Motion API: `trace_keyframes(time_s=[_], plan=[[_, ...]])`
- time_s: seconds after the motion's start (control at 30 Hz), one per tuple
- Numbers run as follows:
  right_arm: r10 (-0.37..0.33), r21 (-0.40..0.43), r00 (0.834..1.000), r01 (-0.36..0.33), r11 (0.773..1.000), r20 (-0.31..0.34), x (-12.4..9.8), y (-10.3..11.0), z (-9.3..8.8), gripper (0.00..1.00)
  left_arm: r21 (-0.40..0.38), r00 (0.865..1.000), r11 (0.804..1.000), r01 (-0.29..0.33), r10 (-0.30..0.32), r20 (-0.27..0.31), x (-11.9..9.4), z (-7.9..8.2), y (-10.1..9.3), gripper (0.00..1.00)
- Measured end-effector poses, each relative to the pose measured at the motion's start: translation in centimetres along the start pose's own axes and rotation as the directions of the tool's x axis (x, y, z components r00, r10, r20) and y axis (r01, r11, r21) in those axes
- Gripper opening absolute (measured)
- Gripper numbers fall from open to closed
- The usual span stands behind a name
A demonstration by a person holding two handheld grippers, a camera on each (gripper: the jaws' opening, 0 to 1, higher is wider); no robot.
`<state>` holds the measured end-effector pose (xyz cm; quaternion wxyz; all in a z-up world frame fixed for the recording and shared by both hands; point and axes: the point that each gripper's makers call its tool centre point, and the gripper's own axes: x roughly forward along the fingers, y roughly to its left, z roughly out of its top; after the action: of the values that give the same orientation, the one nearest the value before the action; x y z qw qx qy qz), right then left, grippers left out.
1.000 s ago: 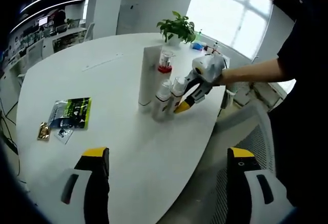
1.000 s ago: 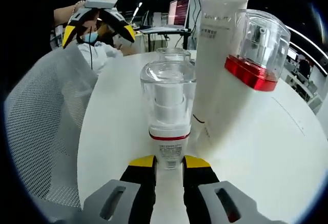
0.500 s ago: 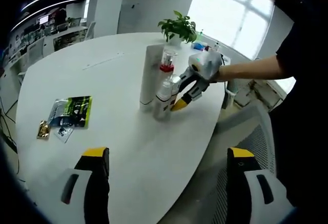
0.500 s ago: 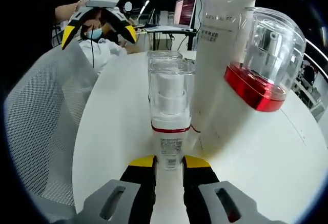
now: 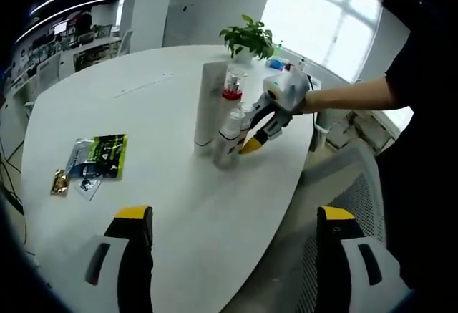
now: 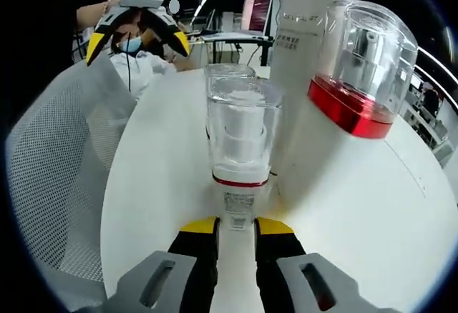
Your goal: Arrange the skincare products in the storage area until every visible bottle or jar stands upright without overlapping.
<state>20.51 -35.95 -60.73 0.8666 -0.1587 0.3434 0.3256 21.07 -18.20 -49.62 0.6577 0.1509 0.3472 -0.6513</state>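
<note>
A potted plant (image 5: pixel 248 39) is standing at the upper centre on the white bench (image 5: pixel 143 112). Green packets (image 5: pixel 96 159) are lying at the left. A mesh chair (image 6: pixel 54 177) is sitting at the left.

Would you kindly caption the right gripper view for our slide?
Right tongs grip a clear-capped pump bottle upright beside a tall white tube and red-collared bottle.

- On the tall white tube (image 6: pixel 304 76), in the right gripper view, we see a line of grey capital letters near the top and smaller lines beneath it; none of it comes clear enough for us to read.
- On the clear-capped bottle (image 6: pixel 240 155), we find a small printed label just under its red band, the print too fine to read.
- On the green packet (image 5: pixel 100 157), in the left gripper view, we see white markings that blur beyond reading.
</note>
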Motion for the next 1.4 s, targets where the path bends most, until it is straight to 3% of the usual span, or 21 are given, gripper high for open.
trace_keyframes(time_s=[0.43, 0.97, 1.13, 1.4], plan=[[0.01, -0.004, 1.0, -0.01, 1.0, 0.022, 0.5, 0.0, 0.6, 0.12, -0.004, 1.0, 1.0, -0.002, 0.002, -0.002, 0.0, -0.1, 0.0, 0.91], [0.116, -0.074, 0.993, -0.115, 0.991, 0.01, 0.3, 0.6, 0.6, 0.12, -0.004, 1.0, 1.0, -0.001, 0.001, -0.007, 0.2, -0.2, 0.0, 0.9], [0.119, -0.068, 0.993, -0.118, 0.991, 0.01, 0.3, 0.9, 0.9, 0.12, -0.004, 1.0, 1.0, -0.004, 0.004, -0.008, 0.1, -0.2, 0.0, 0.9], [0.108, -0.022, 0.994, -0.108, 0.994, 0.013, -0.1, 1.2, 0.8, 0.21, -0.001, 1.0, 1.0, -0.003, 0.003, -0.011, 0.1, -0.3, 0.0, 0.91]])
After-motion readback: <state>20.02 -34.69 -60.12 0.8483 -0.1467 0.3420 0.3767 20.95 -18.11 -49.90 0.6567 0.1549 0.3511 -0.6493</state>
